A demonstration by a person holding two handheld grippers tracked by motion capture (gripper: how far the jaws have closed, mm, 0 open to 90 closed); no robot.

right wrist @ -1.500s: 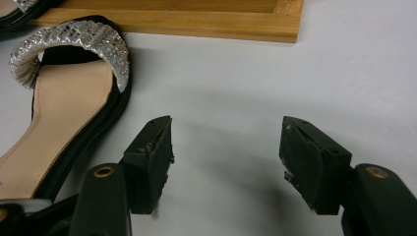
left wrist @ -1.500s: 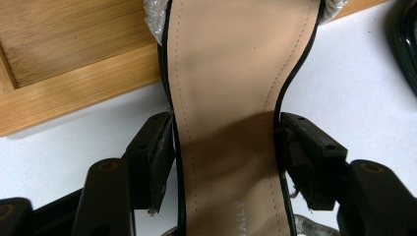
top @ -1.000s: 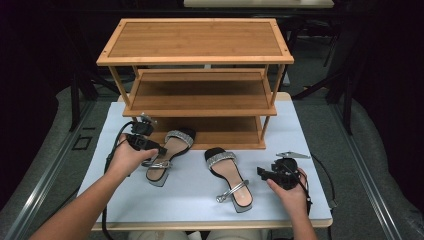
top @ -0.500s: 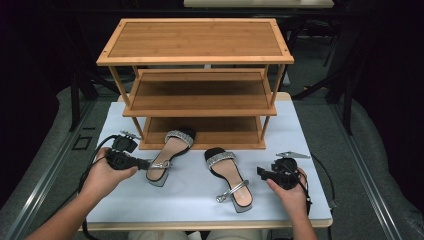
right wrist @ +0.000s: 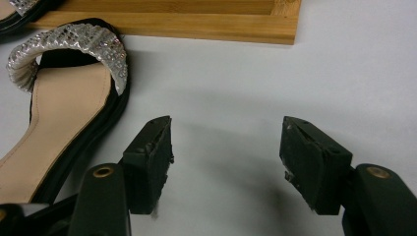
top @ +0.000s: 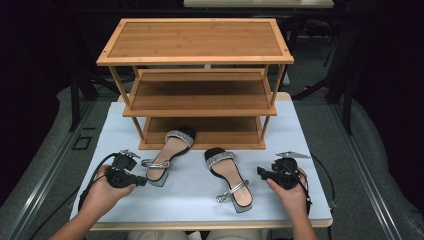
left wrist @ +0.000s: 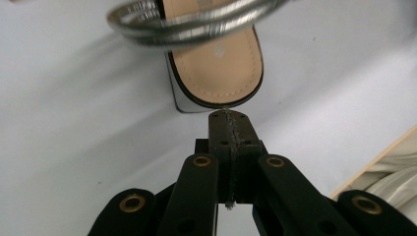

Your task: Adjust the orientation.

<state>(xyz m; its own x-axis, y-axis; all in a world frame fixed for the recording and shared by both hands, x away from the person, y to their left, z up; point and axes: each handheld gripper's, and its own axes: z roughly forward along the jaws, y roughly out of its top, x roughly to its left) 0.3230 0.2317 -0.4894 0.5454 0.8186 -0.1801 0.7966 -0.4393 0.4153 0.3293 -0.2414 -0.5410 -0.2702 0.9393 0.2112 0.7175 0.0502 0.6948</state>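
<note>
Left gripper [top: 142,181] sits at lower left of the high view, jaws just closed, pressed together on nothing, tips just short of the heel end of the left black-soled sandal with a silver rhinestone strap [top: 167,152]. That sandal's long axis runs diagonally, toe up-right onto the bottom shelf of the three-tier bamboo shoe rack [top: 195,60]. Right gripper [top: 260,171], lower right, jaws apart and empty, beside the matching right sandal [top: 227,175], whose toe points up-left, on the pale blue table mat [top: 310,150].
</note>
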